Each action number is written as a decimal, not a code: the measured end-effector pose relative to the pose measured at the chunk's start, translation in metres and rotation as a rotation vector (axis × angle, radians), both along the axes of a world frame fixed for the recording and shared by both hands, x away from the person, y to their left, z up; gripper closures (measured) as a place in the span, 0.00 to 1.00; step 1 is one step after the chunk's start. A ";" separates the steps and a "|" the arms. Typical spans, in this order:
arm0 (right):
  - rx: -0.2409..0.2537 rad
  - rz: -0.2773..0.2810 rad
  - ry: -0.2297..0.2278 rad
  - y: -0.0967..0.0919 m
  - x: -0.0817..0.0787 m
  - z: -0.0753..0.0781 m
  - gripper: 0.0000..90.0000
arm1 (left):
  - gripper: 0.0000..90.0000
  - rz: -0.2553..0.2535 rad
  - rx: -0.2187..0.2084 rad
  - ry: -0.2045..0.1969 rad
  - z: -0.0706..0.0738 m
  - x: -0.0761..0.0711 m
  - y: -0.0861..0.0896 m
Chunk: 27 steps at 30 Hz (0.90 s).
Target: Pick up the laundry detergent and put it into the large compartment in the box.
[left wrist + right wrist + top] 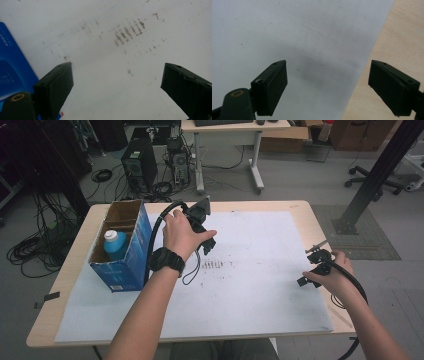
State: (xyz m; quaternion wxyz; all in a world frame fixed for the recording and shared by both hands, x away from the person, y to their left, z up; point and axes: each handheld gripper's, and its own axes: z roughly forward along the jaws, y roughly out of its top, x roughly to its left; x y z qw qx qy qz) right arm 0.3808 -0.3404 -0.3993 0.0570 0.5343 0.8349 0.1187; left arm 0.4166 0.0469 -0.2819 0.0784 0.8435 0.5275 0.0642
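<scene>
Our right gripper (314, 266) hovers spread and empty over the white sheet's (260, 290) right edge; our left gripper (204, 232), likewise spread, hangs just beside the blue box (131, 251); inside stands a white-capped bottle (115, 244).

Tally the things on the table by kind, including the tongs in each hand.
Blue cardboard box: 1
Blue bottle with white cap, standing inside the box: 1
White sheet covering the tabletop: 1
Tongs: 2, the left tongs and the right tongs, both open and holding nothing
Total: 5
</scene>
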 end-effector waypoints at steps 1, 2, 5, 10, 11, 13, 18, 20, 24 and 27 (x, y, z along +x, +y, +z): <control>0.000 0.002 -0.001 0.000 0.000 0.000 0.18 | 0.12 0.002 -0.002 0.002 -0.002 0.000 0.000; 0.000 0.001 0.000 0.001 0.000 0.000 0.18 | 0.12 0.002 -0.003 0.007 -0.004 0.000 0.000; 0.003 0.000 0.002 0.001 -0.001 -0.001 0.18 | 0.12 -0.001 -0.006 0.019 -0.009 0.001 0.000; 0.001 -0.003 0.002 0.000 -0.001 0.000 0.18 | 0.12 -0.006 -0.007 0.025 -0.014 0.000 -0.003; 0.001 -0.001 0.001 0.000 -0.001 0.000 0.18 | 0.12 -0.010 -0.006 0.028 -0.015 0.000 -0.003; 0.001 0.001 0.002 0.001 -0.001 0.000 0.18 | 0.12 -0.013 -0.008 0.031 -0.016 0.000 -0.004; -0.002 0.004 0.003 0.002 0.001 -0.001 0.18 | 0.12 -0.014 -0.012 0.034 -0.017 -0.001 -0.005; 0.000 0.005 0.002 0.002 0.002 0.000 0.18 | 0.12 -0.012 -0.013 0.035 -0.017 0.000 -0.004; 0.001 0.006 0.002 0.004 0.003 0.001 0.17 | 0.12 -0.006 -0.018 0.031 -0.017 -0.001 -0.002; 0.002 0.012 0.003 0.005 0.004 0.000 0.18 | 0.12 -0.010 -0.015 0.035 -0.018 0.000 -0.002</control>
